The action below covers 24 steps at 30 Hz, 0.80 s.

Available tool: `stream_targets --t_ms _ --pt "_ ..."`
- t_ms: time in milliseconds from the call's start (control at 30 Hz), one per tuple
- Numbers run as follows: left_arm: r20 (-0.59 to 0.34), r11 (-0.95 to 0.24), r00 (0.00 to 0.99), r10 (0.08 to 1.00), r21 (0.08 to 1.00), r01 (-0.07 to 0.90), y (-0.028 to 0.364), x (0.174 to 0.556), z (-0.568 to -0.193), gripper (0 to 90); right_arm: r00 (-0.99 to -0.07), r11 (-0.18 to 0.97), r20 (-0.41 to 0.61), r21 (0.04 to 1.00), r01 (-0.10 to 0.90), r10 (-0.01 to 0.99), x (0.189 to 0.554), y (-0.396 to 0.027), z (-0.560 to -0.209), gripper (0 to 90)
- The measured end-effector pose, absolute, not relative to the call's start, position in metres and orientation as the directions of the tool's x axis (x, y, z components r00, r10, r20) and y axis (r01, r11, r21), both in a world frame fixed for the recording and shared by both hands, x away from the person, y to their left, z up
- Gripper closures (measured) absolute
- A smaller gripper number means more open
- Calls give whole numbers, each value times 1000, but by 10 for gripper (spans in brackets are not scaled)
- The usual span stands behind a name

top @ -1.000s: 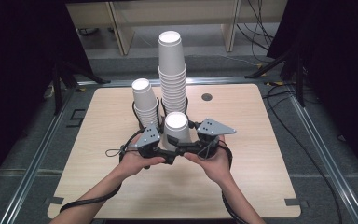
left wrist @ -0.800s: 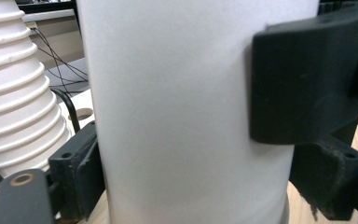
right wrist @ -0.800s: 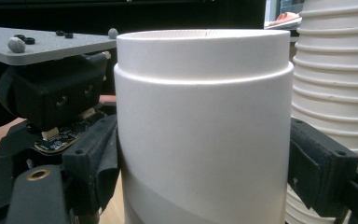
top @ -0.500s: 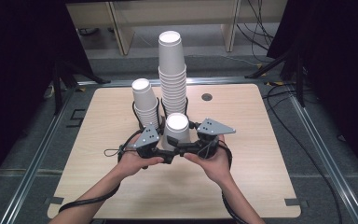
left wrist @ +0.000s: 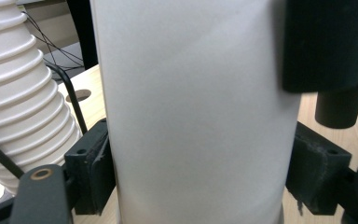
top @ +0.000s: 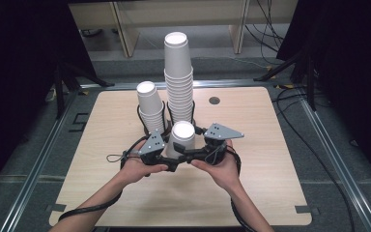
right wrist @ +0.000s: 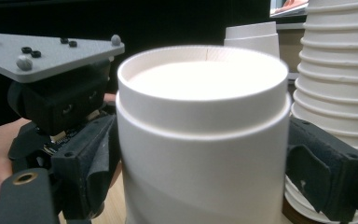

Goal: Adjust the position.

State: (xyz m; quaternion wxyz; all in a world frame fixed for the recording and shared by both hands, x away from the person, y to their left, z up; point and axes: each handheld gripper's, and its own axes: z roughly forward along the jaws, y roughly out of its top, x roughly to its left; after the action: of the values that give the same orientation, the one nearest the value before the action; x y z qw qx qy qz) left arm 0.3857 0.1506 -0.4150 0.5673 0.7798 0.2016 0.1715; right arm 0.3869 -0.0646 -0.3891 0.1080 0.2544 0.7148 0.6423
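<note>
Wooden counter (top: 270, 159) bare toward our near edge, our left tongs (top: 170, 155) and right tongs (top: 187, 153) both pinching one upturned cup (top: 182, 137), tall stack (top: 178, 77) just behind.

Your left gripper (left wrist: 193, 186) has its two black jaws pressed against either side of a smooth white paper cup (left wrist: 196, 112). Left of it rises a ribbed stack of nested white paper cups (left wrist: 18, 107) on the light wooden table (left wrist: 93, 100).

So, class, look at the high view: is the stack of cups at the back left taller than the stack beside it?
No. The back-left stack ends well below the top of the tall stack standing to its right.
</note>
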Motion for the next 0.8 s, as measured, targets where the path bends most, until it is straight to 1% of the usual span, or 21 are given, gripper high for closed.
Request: stream_targets --t_ms 133,167,233,267,333,367,400,500,600,633,700,800 --pt "39 -282 858 513 951 126 153 387 -415 213 -848 61 165 973 225 503 386 -67 -389 150" --pt "42 -294 855 516 947 131 154 386 -414 214 -847 52 153 977 207 509 386 -68 -389 150" --pt "41 -294 855 518 947 132 155 386 -413 215 -848 50 153 977 206 507 386 -69 -389 150" --pt "45 -297 854 518 946 131 155 386 -413 215 -851 65 149 976 209 504 386 -70 -388 150" --pt "38 -285 852 522 949 132 156 387 -412 215 -845 51 168 973 224 508 384 -71 -389 150" --pt "44 -297 850 525 945 135 158 387 -411 215 -849 64 155 974 216 506 385 -72 -389 149" --pt "42 -296 848 529 945 137 158 388 -411 215 -844 49 170 973 226 509 384 -72 -390 149" --pt "45 -304 844 534 942 142 162 390 -411 215 -845 67 159 972 224 510 384 -75 -393 149" --pt "47 -318 839 543 936 153 165 390 -411 214 -842 66 163 971 228 514 381 -79 -395 149" --pt "54 -325 837 544 934 151 166 390 -412 214 -836 62 177 968 243 520 380 -80 -395 149" --pt "59 -333 837 544 931 150 168 389 -412 214 -840 66 166 970 232 517 380 -83 -397 149" --pt "58 -343 839 541 926 158 170 390 -413 213 -835 53 182 968 244 519 379 -87 -399 149"
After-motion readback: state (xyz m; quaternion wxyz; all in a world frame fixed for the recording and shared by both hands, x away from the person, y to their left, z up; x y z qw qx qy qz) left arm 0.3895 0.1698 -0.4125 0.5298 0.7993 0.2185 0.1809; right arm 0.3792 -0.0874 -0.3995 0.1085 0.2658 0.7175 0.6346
